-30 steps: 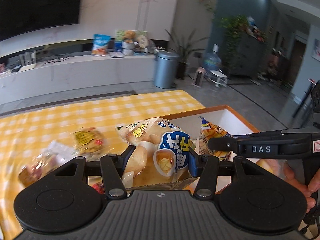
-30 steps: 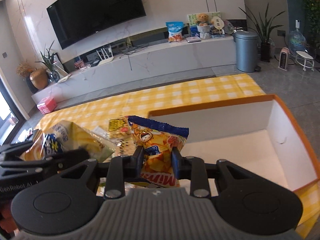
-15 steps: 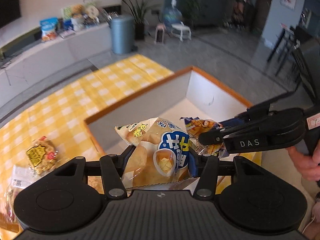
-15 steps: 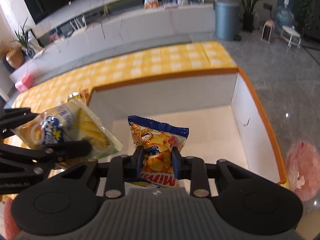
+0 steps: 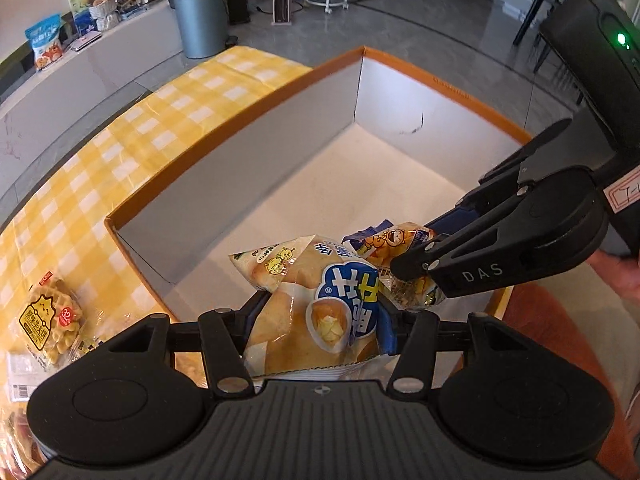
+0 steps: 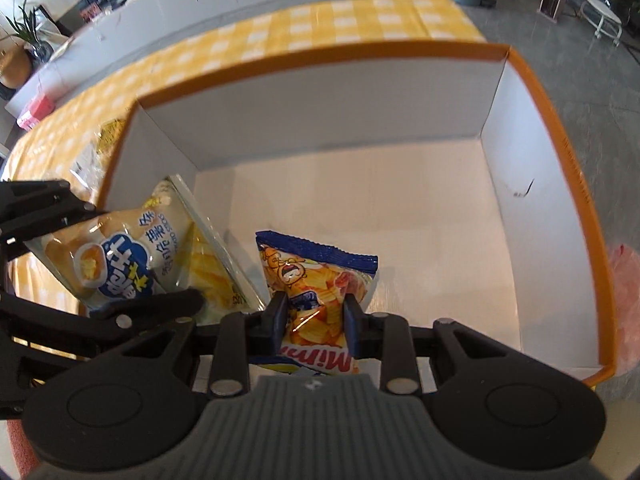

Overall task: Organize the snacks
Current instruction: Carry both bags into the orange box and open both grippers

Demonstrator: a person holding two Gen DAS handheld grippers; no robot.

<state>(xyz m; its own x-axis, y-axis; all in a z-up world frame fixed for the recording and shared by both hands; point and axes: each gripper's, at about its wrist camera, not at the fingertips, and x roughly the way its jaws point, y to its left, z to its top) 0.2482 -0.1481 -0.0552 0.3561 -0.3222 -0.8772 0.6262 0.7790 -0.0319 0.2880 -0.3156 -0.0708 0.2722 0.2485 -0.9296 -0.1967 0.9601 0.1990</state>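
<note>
Bulging cream-and-blue chip bag (image 5: 320, 312), puffed, uncrushed

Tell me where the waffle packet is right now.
In the left wrist view, the waffle packet lies on the yellow checked tablecloth at the far left, outside the orange-rimmed box and left of the left tool.
</note>
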